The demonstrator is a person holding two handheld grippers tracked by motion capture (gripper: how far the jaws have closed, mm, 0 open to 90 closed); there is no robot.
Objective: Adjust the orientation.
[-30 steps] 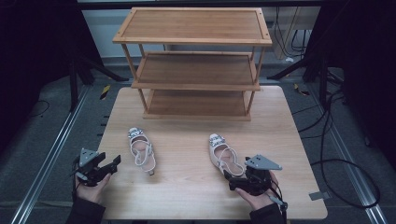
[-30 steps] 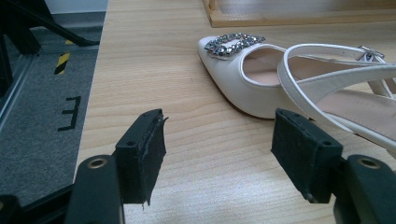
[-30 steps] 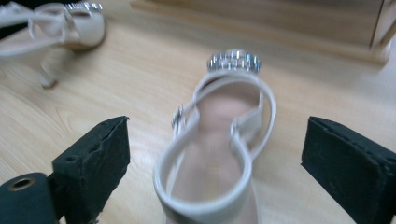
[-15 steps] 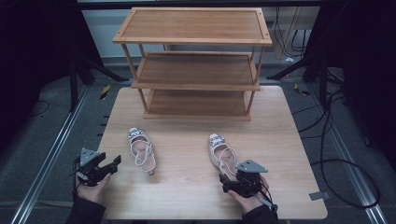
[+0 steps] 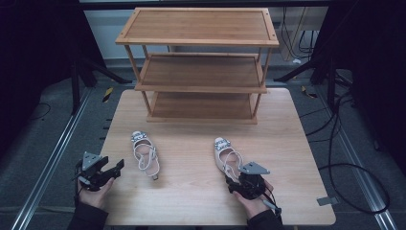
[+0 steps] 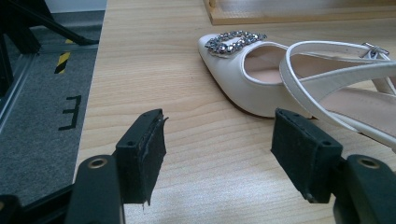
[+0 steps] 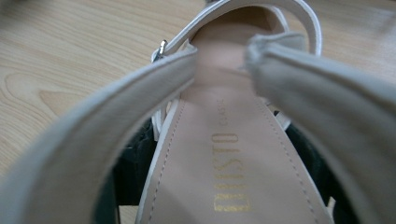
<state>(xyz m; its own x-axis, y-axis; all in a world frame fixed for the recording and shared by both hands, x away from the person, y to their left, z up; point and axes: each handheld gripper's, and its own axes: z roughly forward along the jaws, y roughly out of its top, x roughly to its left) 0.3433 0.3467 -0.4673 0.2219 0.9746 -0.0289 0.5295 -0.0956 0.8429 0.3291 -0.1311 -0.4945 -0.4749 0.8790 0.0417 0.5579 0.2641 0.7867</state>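
Observation:
Two white slingback shoes lie on the wooden table [image 5: 191, 201], toes toward the rack. The left shoe [image 5: 145, 155] has a jewelled buckle on its toe [image 6: 236, 42]. My left gripper [image 5: 117, 167] rests at the table's front left, open [image 6: 217, 140], with its jaws short of that shoe and nothing between them. My right gripper [image 5: 235, 178] sits at the heel end of the right shoe [image 5: 225, 153]. In the right gripper view the insole [image 7: 224, 154] and blurred heel strap lie between the black fingers [image 7: 133, 163]. These stand wide apart on either side of the sole.
A three-shelf wooden rack [image 5: 201, 72] stands at the back of the table, its shelves bare. Dark floor with rails and cables [image 5: 344, 143] surrounds the table. Bare wood lies between the two shoes.
My right gripper has slid left and forward, from beside the right shoe onto its heel end. The left gripper and both shoes have stayed where they were.

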